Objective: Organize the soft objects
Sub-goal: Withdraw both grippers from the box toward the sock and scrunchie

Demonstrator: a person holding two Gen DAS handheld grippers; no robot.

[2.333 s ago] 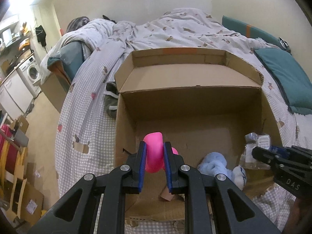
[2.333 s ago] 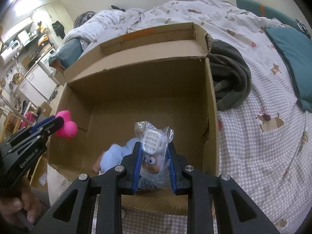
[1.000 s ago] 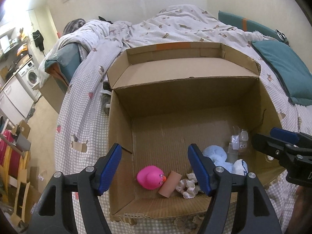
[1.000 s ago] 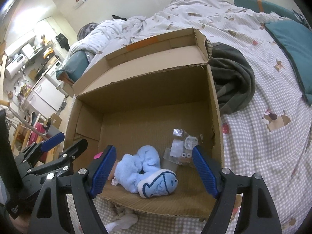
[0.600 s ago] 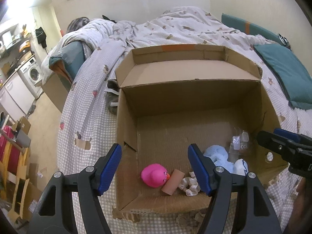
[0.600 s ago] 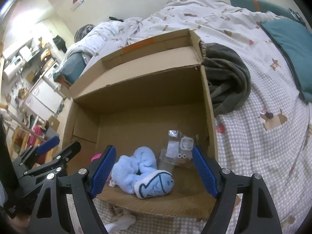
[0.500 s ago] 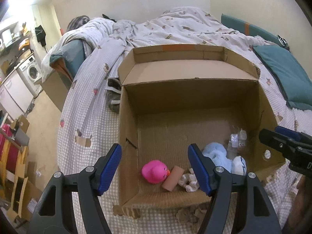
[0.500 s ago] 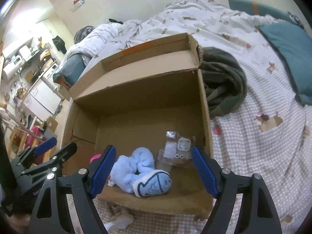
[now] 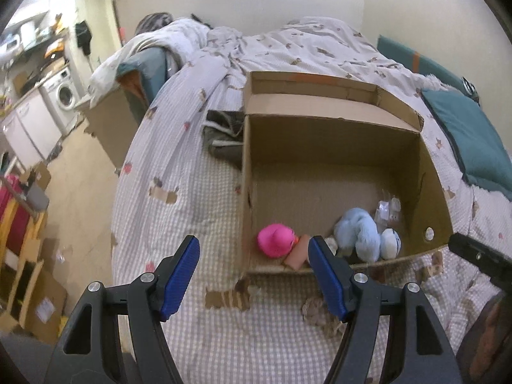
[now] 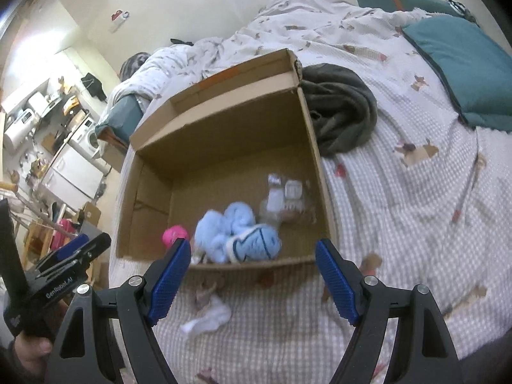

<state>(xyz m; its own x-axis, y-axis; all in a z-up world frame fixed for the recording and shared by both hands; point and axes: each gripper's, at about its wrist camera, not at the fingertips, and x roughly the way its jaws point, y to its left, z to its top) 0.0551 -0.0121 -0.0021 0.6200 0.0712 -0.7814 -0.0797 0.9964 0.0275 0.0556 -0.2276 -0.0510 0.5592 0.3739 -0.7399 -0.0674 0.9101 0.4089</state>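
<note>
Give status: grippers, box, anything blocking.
Left gripper open, empty. Right gripper open, empty. Duck, blue plush in box. White sock loose on bed; nothing blocking.

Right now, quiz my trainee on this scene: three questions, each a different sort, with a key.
1. True or false: the left gripper holds the pink duck.
2. What lies on the bed in front of the box, by the right gripper? A) white sock B) teal pillow C) grey blanket
3. Fill in: the blue plush lies inside the ____.

Key: 1 false, both grippers are open and empty, the duck sits in the box; 2 A, the white sock; 3 box.
</note>
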